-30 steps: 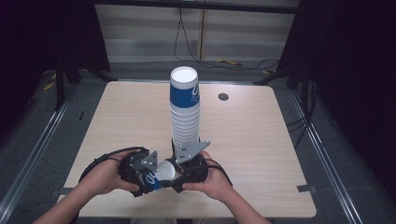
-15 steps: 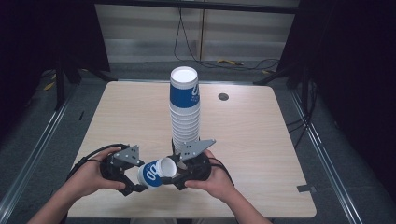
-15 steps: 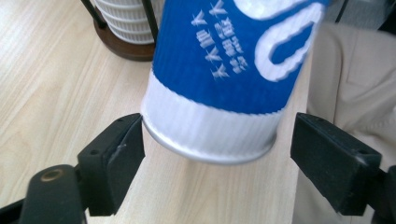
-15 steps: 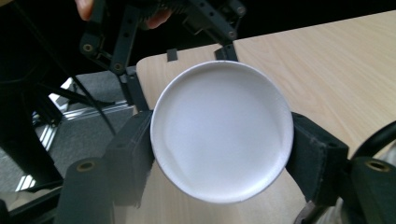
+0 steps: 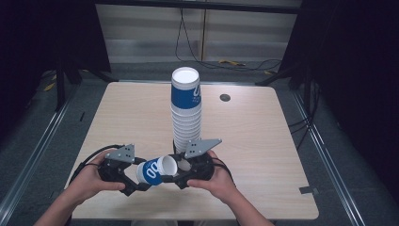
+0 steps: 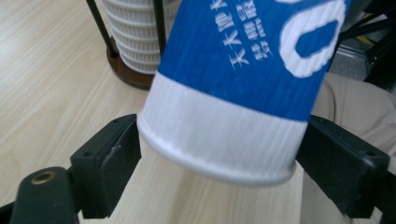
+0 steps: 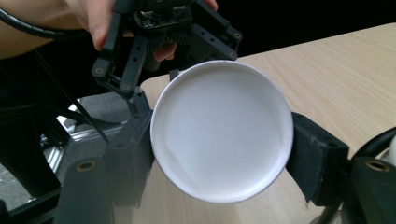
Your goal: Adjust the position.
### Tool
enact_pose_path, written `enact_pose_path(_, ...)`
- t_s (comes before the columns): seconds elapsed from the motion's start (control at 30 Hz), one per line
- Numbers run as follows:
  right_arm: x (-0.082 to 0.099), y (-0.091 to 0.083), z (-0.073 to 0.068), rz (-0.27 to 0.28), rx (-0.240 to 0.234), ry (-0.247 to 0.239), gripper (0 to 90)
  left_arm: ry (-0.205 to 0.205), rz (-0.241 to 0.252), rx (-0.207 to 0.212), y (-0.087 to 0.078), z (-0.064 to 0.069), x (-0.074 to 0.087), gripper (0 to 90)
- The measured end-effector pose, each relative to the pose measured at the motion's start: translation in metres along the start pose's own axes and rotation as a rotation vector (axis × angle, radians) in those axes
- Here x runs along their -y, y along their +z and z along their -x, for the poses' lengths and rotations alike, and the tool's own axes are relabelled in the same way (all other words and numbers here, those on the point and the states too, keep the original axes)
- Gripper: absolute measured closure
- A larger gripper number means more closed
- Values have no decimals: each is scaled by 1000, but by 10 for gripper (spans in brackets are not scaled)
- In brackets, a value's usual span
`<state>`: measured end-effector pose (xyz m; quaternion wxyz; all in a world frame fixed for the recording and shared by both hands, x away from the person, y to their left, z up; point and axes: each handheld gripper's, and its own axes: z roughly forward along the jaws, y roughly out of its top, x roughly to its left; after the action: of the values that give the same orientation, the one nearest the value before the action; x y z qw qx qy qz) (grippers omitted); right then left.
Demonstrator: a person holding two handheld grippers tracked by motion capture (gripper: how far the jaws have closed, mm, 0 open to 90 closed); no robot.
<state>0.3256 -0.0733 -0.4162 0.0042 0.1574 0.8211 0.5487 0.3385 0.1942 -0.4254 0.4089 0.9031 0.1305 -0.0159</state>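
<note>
One blue-and-white cup (image 5: 155,170) is off the stack (image 5: 187,110), lying sideways at the near counter (image 5: 263,141) edge. The right claw (image 5: 181,175) clamps its rim; the left claw (image 5: 136,181) has just been opening around its base. Setting it down remains.

Your cup (image 5: 154,171): blue, white band, white lettering | your stack of cups (image 5: 186,113): white, top one blue | table (image 5: 263,141): pale wood grain | your grippers' jaws: black

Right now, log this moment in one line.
left hand-held gripper: jaws just opened, cup between | right hand-held gripper: shut on cup | stack: upright
</note>
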Motion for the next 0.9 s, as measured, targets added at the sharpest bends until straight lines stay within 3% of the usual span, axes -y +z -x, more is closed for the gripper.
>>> enact_pose_path(0.37, 3, -5, 2, 21, -14, 20, 297, 33, 33, 9, 2, 1, -5, 154)
enact_pose_path(0.47, 4, -4, 2, 18, -13, 15, 296, 55, 16, 8, 2, 1, -6, 157)
enact_pose_path(0.63, 5, -5, 2, 25, -18, 22, 297, 49, 23, 11, 1, 2, -6, 167)
enact_pose_path(0.73, 6, -4, 2, 30, -23, 22, 297, 53, 2, 12, 0, 3, -7, 183)
enact_pose_path(0.9, 9, -4, 3, 42, -32, 51, 295, 67, -19, 10, -6, 2, -9, 210)
